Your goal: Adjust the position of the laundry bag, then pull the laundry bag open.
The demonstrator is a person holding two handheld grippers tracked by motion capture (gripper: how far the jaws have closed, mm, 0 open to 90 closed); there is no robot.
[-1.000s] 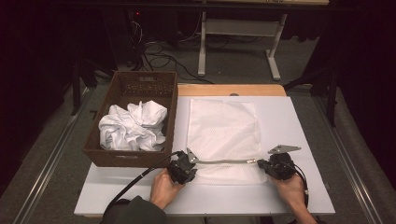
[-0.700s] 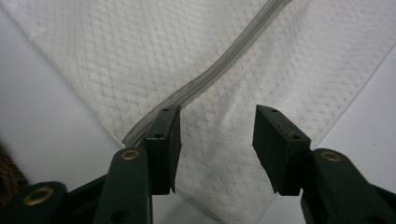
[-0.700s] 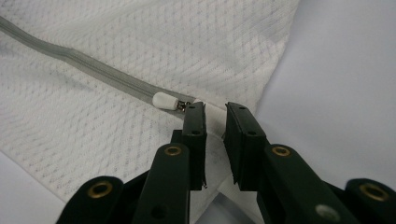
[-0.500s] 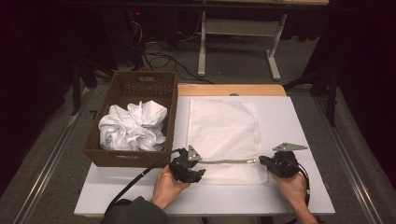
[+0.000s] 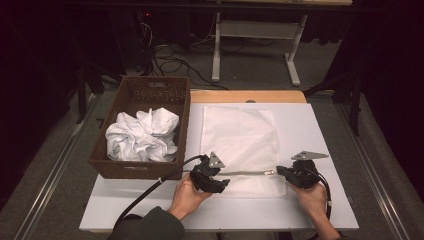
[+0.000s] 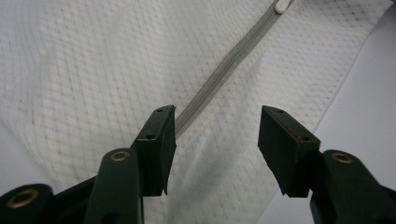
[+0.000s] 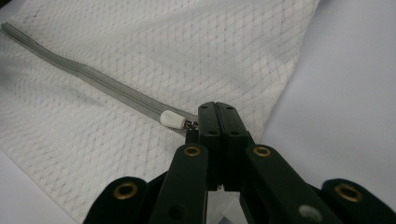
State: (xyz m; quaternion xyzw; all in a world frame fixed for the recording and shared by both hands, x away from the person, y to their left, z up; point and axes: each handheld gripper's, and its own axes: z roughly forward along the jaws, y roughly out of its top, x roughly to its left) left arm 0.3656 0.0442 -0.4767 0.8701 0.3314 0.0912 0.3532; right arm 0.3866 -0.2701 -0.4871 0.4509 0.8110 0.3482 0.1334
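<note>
A white mesh bag [image 5: 240,145] lies flat on the bench [image 5: 325,135], beside the basket [image 5: 150,95]. The right claw [image 7: 217,122] is clamped shut on the zipper pull [image 7: 173,119]. The left claw [image 6: 217,140] has just been opening and stands half-open over the zipper [image 6: 224,74], gripping nothing.

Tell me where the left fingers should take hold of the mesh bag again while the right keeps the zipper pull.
Grip the mesh bag on its zipper tape at the left end, probably coming down from above so one finger lands each side of the flat band. The left gripper has just been opening and holds nothing; the right gripper is shut on the zipper pull.
</note>
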